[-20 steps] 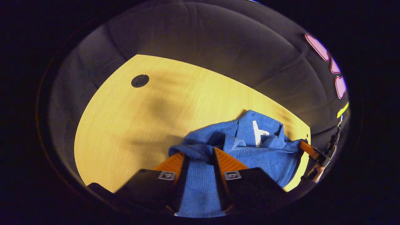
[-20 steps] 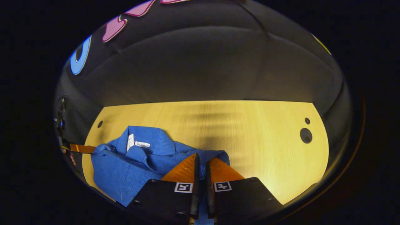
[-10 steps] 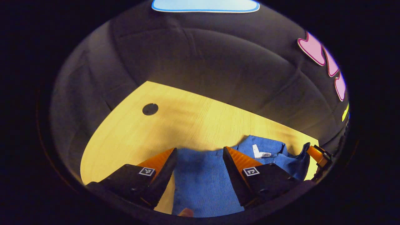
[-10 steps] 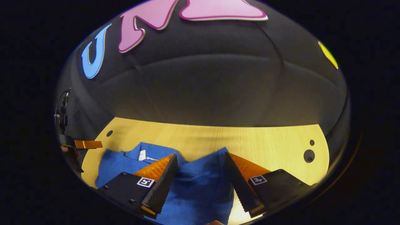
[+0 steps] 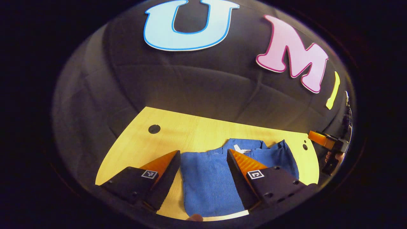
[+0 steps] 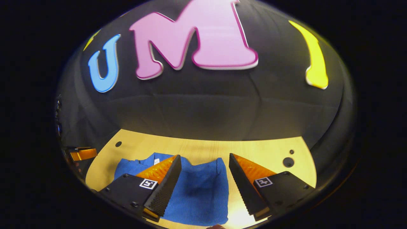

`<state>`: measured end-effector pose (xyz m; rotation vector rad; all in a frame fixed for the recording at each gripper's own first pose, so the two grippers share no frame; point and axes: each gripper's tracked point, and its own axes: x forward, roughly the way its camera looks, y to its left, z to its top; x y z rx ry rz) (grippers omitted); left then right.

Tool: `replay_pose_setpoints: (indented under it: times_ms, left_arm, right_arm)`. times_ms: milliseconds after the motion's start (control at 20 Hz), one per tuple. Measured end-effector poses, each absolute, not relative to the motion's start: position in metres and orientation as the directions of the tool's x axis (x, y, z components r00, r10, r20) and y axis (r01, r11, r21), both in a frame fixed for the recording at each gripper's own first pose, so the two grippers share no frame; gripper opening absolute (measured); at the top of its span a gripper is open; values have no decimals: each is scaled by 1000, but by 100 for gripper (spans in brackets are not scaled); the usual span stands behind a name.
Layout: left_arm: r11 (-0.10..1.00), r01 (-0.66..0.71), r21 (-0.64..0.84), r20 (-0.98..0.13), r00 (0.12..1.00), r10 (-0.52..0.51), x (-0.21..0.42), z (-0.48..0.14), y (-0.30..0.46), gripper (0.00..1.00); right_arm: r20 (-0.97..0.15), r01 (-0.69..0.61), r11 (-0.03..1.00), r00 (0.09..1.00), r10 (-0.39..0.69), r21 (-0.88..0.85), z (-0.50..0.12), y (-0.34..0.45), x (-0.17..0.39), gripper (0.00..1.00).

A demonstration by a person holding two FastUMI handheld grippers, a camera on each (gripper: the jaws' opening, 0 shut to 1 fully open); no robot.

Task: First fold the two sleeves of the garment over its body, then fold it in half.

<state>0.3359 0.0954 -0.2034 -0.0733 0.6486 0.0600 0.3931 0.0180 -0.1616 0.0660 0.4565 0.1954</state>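
Note:
A blue knitted garment [image 5: 210, 181] lies folded on the light wooden table [image 5: 190, 133], its collar with a white tag [image 5: 239, 148] at the far edge. My left gripper [image 5: 203, 156] hangs open above it, nothing between its fingers. In the right gripper view the same garment [image 6: 200, 190] lies flat under my right gripper [image 6: 203, 159], which is open and holds nothing. The right gripper [image 5: 327, 143] appears at the far right of the left gripper view, a hand under it. The left gripper [image 6: 79, 154] peeks in at the left edge of the right gripper view.
The table has round dark holes [image 5: 154, 128] [image 6: 288, 162] near its corners. Black cloth walls close in behind and beside it. Bare wood [image 6: 264, 152] runs along the far side of the garment.
One second ago both grippers held folds of the blue garment. Both have since opened, let the cloth go and lifted back, so the garment now lies flat and folded.

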Motion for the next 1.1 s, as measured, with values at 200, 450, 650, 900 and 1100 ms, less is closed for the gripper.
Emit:
replay_pose_setpoints:
  times_ms: [200,450,650,900,1100]
  left_arm:
    - [1000,-16,26,-492,870,27,262,-149,84,85]
    - [999,23,-24,-340,940,-30,177,-77,53,84]
    - [996,74,-45,-211,974,-81,108,-31,32,84]
    - [996,84,-6,-59,995,-84,36,-1,24,80]
    - [995,99,-22,-64,993,-100,-4,-5,25,82]
  right_arm:
    - [-240,-146,989,960,146,18,-78,34,303,95]
    - [-66,-167,985,984,164,-47,-10,73,182,95]
    - [7,-243,968,970,244,-55,21,116,88,94]
    - [10,-190,982,982,190,0,29,112,10,94]
    - [17,-117,993,993,117,0,32,83,-19,90]
